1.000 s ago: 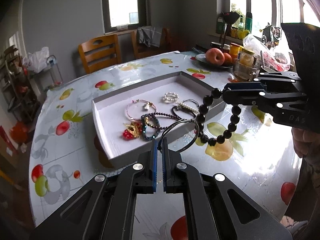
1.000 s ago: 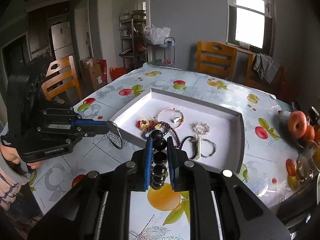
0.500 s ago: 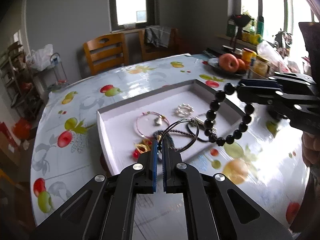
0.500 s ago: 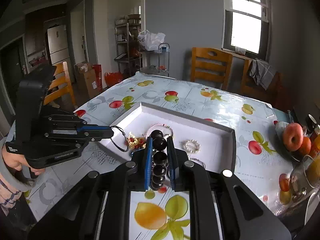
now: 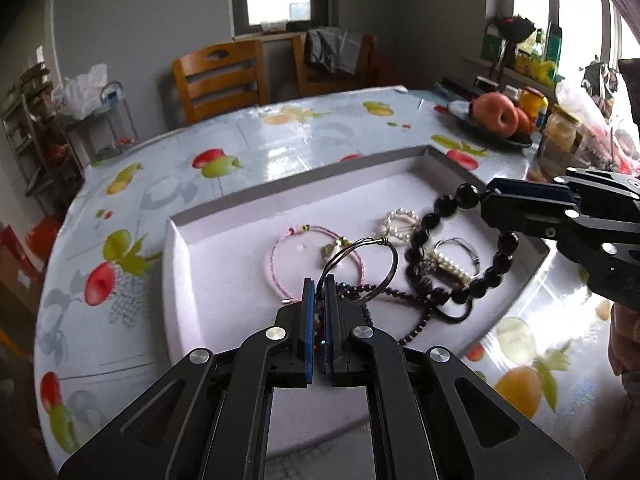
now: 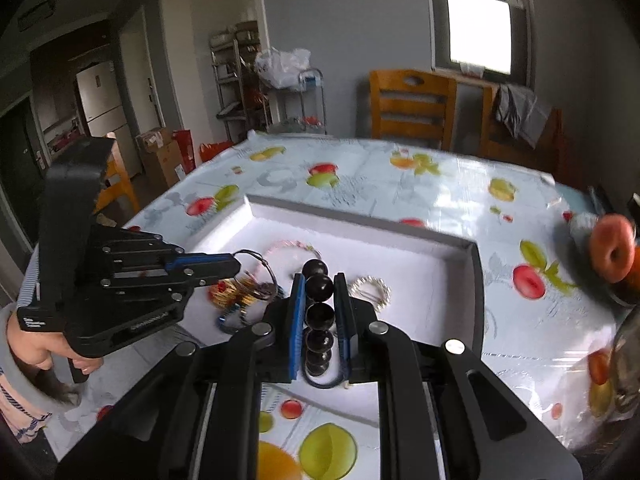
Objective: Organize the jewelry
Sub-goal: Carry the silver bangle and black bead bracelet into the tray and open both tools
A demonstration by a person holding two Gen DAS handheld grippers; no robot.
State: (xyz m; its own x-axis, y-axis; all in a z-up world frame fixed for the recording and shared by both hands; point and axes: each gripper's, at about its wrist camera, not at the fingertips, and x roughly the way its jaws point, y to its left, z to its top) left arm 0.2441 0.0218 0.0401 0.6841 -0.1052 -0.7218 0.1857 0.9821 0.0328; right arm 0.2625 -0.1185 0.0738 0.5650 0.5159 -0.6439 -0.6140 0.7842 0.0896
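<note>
Left wrist view: the left gripper [image 5: 318,284] has its 2 blue-padded jaws pinched on the thin wire bangle [image 5: 362,270], which stands up from the fingertips as a tilted loop above the white tray [image 5: 224,220]. Under the loop, on the tray floor, lie a pink cord bracelet [image 5: 276,264], a small pearl bracelet [image 5: 400,220], a bar of pearls on a thin ring [image 5: 448,264] and a dark string of small beads [image 5: 416,320]. To the right, the right gripper [image 5: 486,200] reaches in over the tray's near right corner, and the black bead bracelet [image 5: 460,260] hangs from its tips in a loop, its lowest beads low over the jewelry; whether they touch it I cannot tell.

From the right wrist view, the right gripper [image 6: 318,280] is clamped on that black bead bracelet [image 6: 319,316], with a column of beads held between its pads. Just left of it the left gripper [image 6: 236,262] holds the wire bangle [image 6: 260,276] over a gold and red charm cluster [image 6: 230,294] at the tray's [image 6: 360,216] left end. A hand [image 6: 36,344] in a grey sleeve grips the left tool's handle.

The tray sits on a table [image 5: 280,128] covered in a fruit-print cloth, with 2 wooden chairs [image 5: 220,76] behind it and a plate of apples [image 5: 496,116] at the far right.
</note>
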